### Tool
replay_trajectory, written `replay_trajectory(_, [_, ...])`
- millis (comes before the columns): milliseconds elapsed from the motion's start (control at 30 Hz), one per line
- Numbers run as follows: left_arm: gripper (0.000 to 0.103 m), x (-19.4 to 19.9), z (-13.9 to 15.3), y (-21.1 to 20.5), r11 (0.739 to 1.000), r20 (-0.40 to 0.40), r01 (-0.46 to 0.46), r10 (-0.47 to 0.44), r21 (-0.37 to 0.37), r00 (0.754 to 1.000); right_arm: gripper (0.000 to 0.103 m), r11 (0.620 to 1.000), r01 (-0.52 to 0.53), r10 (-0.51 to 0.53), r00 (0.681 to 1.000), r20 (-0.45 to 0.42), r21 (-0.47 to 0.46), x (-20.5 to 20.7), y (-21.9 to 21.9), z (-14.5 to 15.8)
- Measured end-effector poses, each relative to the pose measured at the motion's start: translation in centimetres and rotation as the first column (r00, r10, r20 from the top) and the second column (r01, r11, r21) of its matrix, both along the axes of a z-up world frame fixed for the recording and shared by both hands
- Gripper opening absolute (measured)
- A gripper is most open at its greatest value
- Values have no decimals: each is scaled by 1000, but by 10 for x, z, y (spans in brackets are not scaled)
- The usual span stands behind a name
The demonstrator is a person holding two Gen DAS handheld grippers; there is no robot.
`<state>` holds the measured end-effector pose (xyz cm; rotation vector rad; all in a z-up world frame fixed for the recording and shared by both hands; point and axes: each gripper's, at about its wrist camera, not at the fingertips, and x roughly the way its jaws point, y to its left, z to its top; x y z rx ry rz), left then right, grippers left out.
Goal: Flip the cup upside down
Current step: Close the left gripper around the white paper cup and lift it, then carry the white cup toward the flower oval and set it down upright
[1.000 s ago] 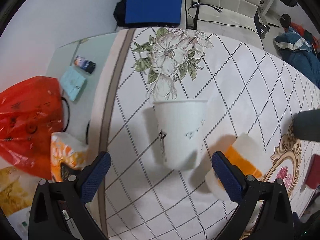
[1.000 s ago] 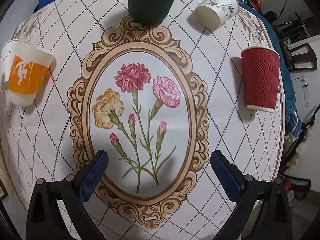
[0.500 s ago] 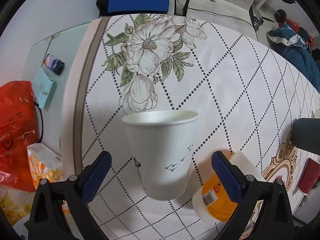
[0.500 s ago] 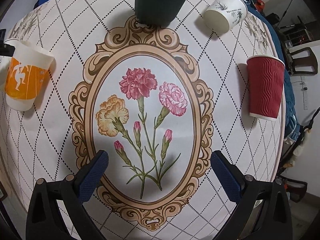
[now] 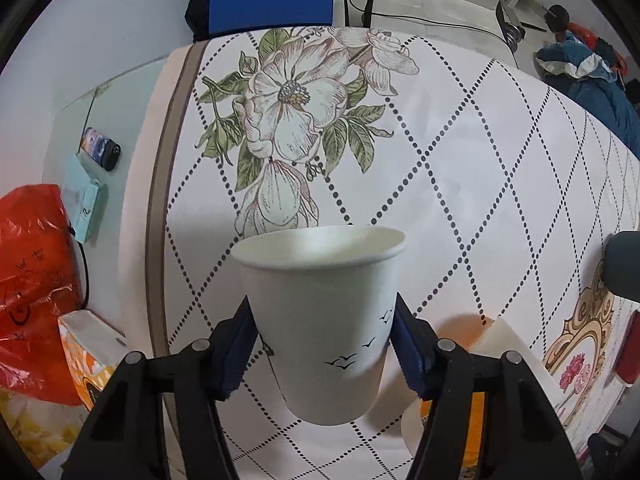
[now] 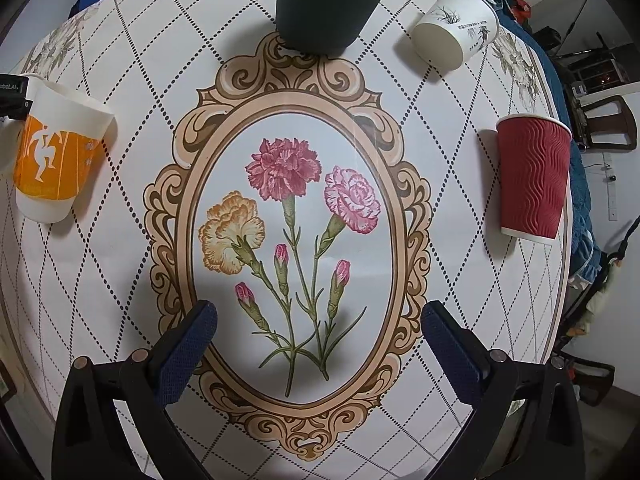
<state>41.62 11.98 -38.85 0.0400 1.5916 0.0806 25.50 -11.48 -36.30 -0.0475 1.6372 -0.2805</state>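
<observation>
A white paper cup (image 5: 320, 320) with small black birds stands upright, mouth up, on the patterned tablecloth (image 5: 460, 152). My left gripper (image 5: 322, 344) is shut on the cup, its blue pads pressed against both sides of the lower wall. My right gripper (image 6: 318, 344) is open and empty above the oval carnation print (image 6: 296, 216).
An orange-and-white cup (image 6: 56, 152) stands beside the left gripper, partly hidden (image 5: 480, 360) in the left view. A dark green cup (image 6: 328, 0), a white cup with plant print (image 6: 456, 28) and a red ribbed cup (image 6: 532, 180) stand around the oval. A red bag (image 5: 32, 288) and boxes lie past the table's left edge.
The left gripper moved in around the white cup and closed its pads on its sides. The right gripper drifted slightly and stayed open.
</observation>
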Motion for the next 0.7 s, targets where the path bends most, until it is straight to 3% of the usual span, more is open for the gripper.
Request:
replay_trajectory(333, [60,6,26,19,1000,35,-2,2,-18,999,103,1000,9,-9,1000,3,-5,-1,-2,3])
replay_trajectory(700, [60,-49,103,15,999,123,35,-30,-38,992,103,1000,8,-9,1000,29,22,-13,-7,14])
